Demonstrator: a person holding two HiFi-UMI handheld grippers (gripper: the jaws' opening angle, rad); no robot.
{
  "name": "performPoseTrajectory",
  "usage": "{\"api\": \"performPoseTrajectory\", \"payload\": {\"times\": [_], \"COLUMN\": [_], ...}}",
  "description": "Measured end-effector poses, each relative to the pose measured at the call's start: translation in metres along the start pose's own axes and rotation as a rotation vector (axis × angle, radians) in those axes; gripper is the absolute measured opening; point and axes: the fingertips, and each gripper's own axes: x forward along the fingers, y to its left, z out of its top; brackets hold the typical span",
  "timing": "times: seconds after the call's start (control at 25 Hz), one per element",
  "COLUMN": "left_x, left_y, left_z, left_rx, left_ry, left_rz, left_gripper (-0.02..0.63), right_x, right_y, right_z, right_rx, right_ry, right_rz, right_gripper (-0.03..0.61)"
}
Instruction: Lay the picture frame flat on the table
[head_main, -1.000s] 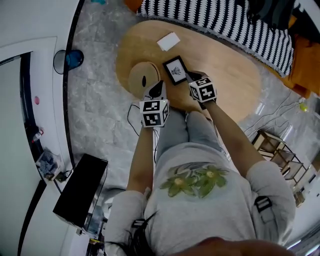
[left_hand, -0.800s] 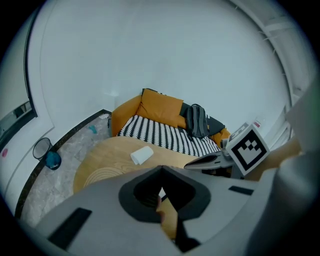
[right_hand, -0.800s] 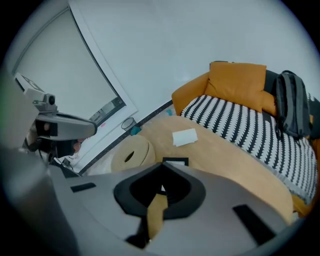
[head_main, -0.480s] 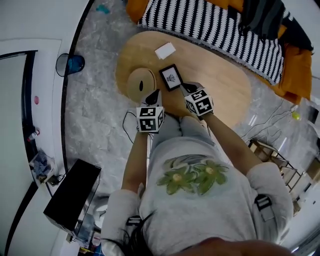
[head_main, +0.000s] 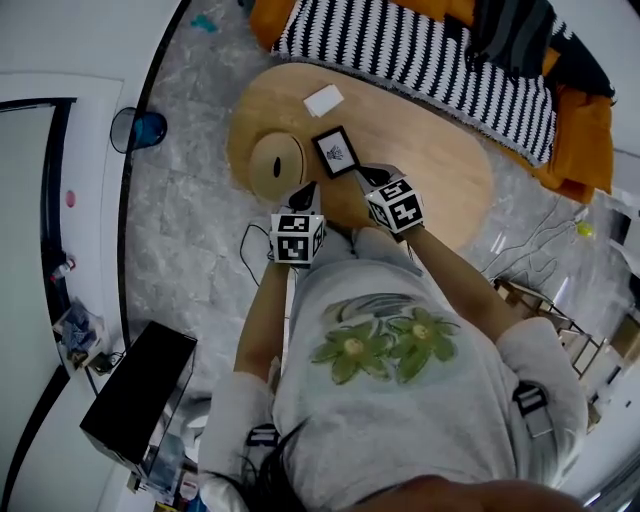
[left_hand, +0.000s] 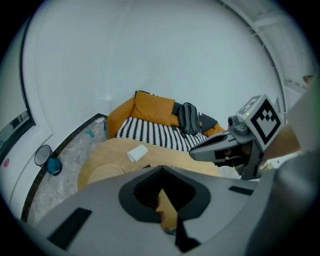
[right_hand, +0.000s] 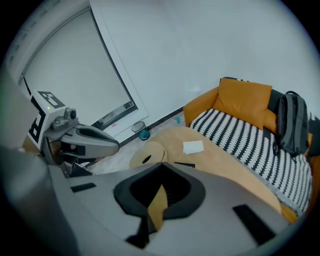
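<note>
In the head view my left gripper (head_main: 308, 190) and my right gripper (head_main: 369, 176) hover side by side over the near edge of the oval wooden table (head_main: 440, 160). The picture frame (head_main: 335, 152) lies flat on the tabletop just beyond my 2 tips, apart from both. A round woven mat (head_main: 278, 160) sits just to its left, and a white card (head_main: 323, 100) lies farther out. A sofa with a striped cover (head_main: 440, 50) runs along the far side of the table.

In the left gripper view my left gripper (left_hand: 164, 200) has its jaws pressed together, with only a thin sliver of tabletop showing between them and nothing pinched. Above them I see a dark edge of the picture frame (left_hand: 145, 166), the white card (left_hand: 137, 153) and the woven mat (left_hand: 107, 174). My right gripper (left_hand: 202, 149) shows at the right as a closed beak.

In the right gripper view my right gripper (right_hand: 157, 200) is likewise closed on nothing. The picture frame (right_hand: 185, 164) lies flat on the table (right_hand: 225, 165) ahead, near the white card (right_hand: 193, 147) and the mat (right_hand: 147, 152). My left gripper (right_hand: 112, 145) points in from the left, jaws together.
</note>
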Motion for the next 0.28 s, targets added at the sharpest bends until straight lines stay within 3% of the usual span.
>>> {"api": "performPoseTrajectory", "payload": {"times": [0.28], "left_x": [-0.014], "left_y": [-0.008], "left_z": [-0.002], "left_rx": [-0.019], "left_ry": [-0.03], "left_rz": [0.002], "left_gripper": [0.015], "right_x": [-0.014], "right_y": [0.016], "right_z": [-0.004], "right_rx": [0.012], "right_ry": [0.008], "right_rz": [0.005], "right_gripper": [0.006]}}
